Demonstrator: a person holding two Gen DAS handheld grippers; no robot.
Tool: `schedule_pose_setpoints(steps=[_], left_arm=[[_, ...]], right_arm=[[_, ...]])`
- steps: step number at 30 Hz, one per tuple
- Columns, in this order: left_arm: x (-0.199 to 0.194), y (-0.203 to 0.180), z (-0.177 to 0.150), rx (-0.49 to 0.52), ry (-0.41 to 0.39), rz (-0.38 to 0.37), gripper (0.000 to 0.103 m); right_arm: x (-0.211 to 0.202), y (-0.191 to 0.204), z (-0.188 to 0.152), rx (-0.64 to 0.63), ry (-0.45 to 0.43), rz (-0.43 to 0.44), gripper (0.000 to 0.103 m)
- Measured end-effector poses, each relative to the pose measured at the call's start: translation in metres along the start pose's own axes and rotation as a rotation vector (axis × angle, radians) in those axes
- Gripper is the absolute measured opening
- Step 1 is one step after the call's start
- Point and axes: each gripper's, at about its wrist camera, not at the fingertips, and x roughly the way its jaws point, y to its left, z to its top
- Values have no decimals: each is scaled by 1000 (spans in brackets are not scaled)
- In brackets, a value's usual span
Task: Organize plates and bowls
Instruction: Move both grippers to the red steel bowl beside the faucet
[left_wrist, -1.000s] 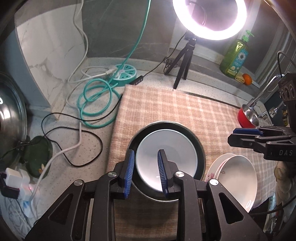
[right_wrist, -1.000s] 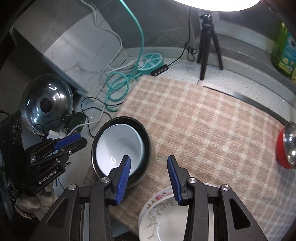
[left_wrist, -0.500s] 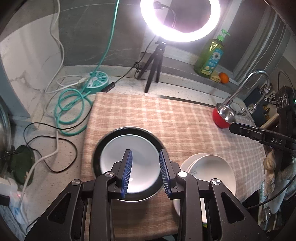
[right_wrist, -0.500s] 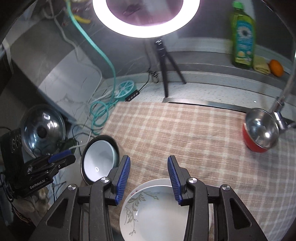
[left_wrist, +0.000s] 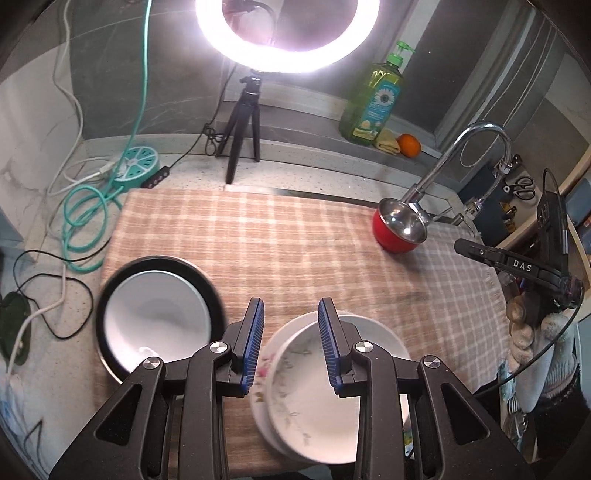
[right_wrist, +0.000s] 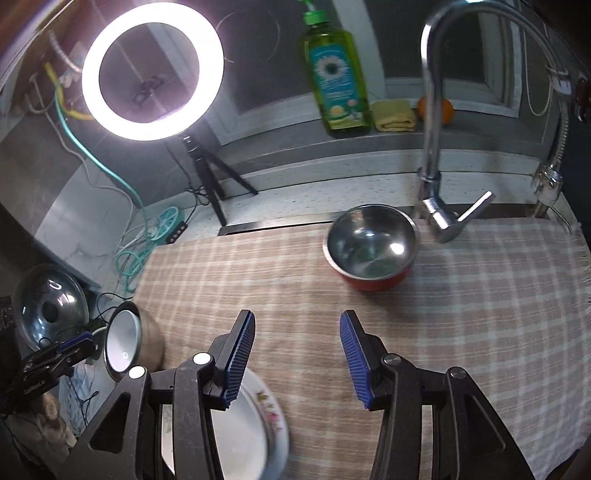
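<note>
A stack of white floral plates (left_wrist: 321, 387) lies at the near edge of the checked cloth (left_wrist: 295, 236). My left gripper (left_wrist: 291, 343) hovers over their far rim, open, its pads touching nothing. To its left, a white bowl sits nested in a black-rimmed bowl (left_wrist: 159, 317). A red bowl with a steel inside (left_wrist: 400, 229) stands far right by the faucet. My right gripper (right_wrist: 297, 350) is over bare cloth, its jaws opening with nothing between them. It has the plates (right_wrist: 240, 435) at its lower left and the red bowl (right_wrist: 369, 251) ahead. The nested bowl (right_wrist: 125, 343) is at far left.
A ring light on a tripod (left_wrist: 243, 122) stands at the back. A green soap bottle (left_wrist: 373, 99), an orange (left_wrist: 408, 144) and a faucet (right_wrist: 432, 147) line the rear right. A teal cable and power hub (left_wrist: 136, 170) and a steel pot lid (right_wrist: 50, 314) lie left of the cloth.
Both grippers have swung to the right. The left went from over the nested bowl to over the plates. The right went from the plates toward the red bowl, its jaws widening.
</note>
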Motion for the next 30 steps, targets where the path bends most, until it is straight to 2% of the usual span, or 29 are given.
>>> schedule_pose_setpoints(steps=[8,13,17,23,30], left_arm=[[21,-63,4,-38,-15,5,28],[56,-102,17,-69,-31,-19,28],[90,-129,36,-55,-24,-10,28],[150,-141,69,-76,59,-6,28],[202,-135,88,-100,153,35,28]], right_arm=[[-1,-53,13,-87,-3,-27,44],[5,-80,26,-123,-5,-25,44],[17,-99,37,-110,5,-11,44],[42,-114,48,-61,30,23,43],[63,-118,54,-23,8,11,40]])
